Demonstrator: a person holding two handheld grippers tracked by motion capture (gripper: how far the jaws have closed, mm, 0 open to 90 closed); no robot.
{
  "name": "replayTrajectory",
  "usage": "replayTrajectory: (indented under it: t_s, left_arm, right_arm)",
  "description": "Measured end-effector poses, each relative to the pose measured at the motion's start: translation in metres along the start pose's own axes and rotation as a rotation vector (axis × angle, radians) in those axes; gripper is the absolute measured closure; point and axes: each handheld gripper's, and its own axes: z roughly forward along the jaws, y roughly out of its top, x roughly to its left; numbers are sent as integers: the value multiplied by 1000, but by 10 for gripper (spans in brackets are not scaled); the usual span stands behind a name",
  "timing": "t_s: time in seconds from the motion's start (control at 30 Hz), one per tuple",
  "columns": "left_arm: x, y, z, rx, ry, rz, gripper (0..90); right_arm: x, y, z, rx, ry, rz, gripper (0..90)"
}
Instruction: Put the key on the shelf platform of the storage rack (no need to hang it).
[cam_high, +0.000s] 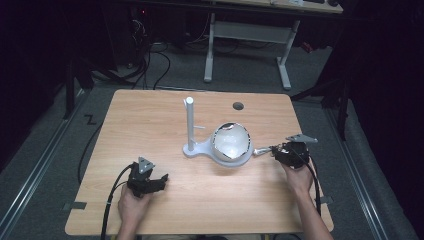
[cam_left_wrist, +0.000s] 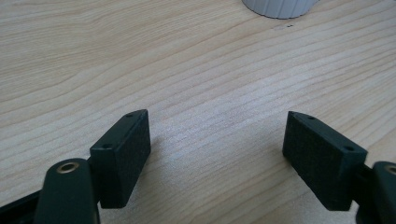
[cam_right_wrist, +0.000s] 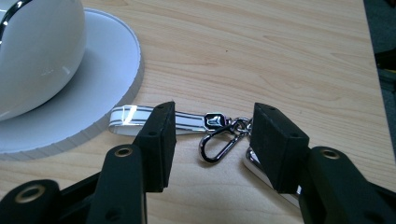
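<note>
Light wooden bench with a white stand at its middle: a round ribbed white base, an upright white post and a glossy white dome-shaped bowl on the base.

Just right of the base, flat on the wood, a key fob on a white leather strap with dark stripes, joined to a silver carabiner clip through a small black badge. Strap end close beside the ribbed rim of the base (touching or not, cannot tell).

Right gripper low over the bench at the right of the stand, held in the person's right hand. Black fingers parted, straddling the key fob: one finger in front of the strap's middle, the other over a shiny silver piece beyond the clip, with badge and carabiner in the open gap between them. No visible pinch on the fob.

Left gripper near the front left of the bench, well apart from the stand, in the person's left hand. Its fingers spread wide over bare wood, holding nothing; a curve of the ribbed white base far off at the top of the left gripper view.
</note>
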Motion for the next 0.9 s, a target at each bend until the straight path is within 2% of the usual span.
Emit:
replayTrajectory:
  t_s: [0.1, 0.2, 0.9]
  left_arm:
    - [0, 0, 0, -1, 0, -1, 238]
    - [0, 0, 0, -1, 0, -1, 238]
    - [0, 0, 0, -1, 0, -1, 238]
  right_arm:
    - [0, 2, 7, 25, -14, -7, 509]
    - [-4, 3, 15, 44, -13, 11, 509]
    - [-5, -5, 43, 96, -23, 19, 508]
